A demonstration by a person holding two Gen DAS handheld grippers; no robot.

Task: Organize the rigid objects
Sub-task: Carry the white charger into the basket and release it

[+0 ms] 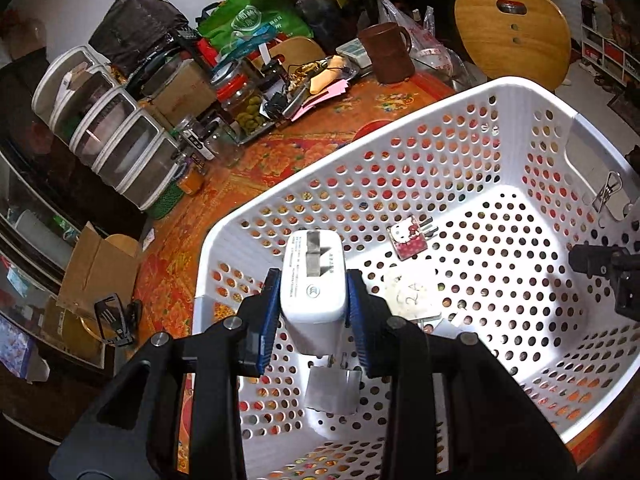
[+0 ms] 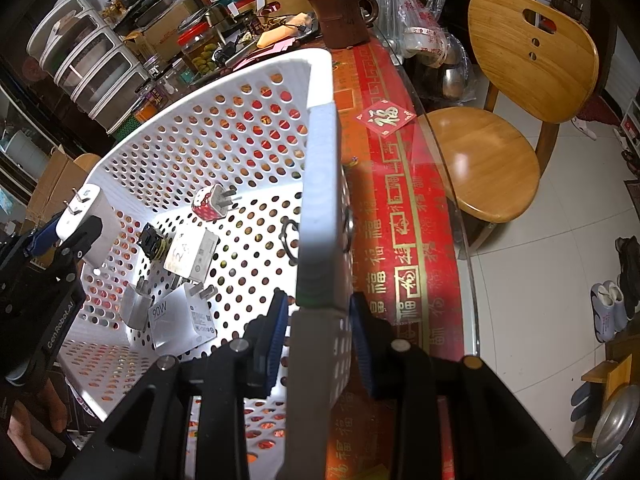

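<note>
My left gripper (image 1: 314, 300) is shut on a white wall charger (image 1: 312, 276), prongs pointing away, and holds it over the near-left corner of a white perforated basket (image 1: 516, 96). The right wrist view shows that charger (image 2: 90, 220) in the air at the left. My right gripper (image 2: 320, 320) is shut on the basket's right rim (image 2: 320, 160); part of it shows at the right edge (image 1: 600, 264). On the basket floor lie a Hello Kitty plug (image 1: 408, 240), a white charger marked 2A (image 1: 412, 292), a 90W charger (image 2: 180, 324) and a silver plug (image 2: 136, 308).
The basket stands on a glass-topped table with a red patterned cloth (image 2: 392, 220). A metal clip (image 1: 608, 196) hangs on the basket's right wall. Behind it are a brown mug (image 1: 390, 54), jars (image 1: 244, 100) and stacked clear containers (image 1: 108, 132). A wooden chair (image 2: 500, 120) stands to the right.
</note>
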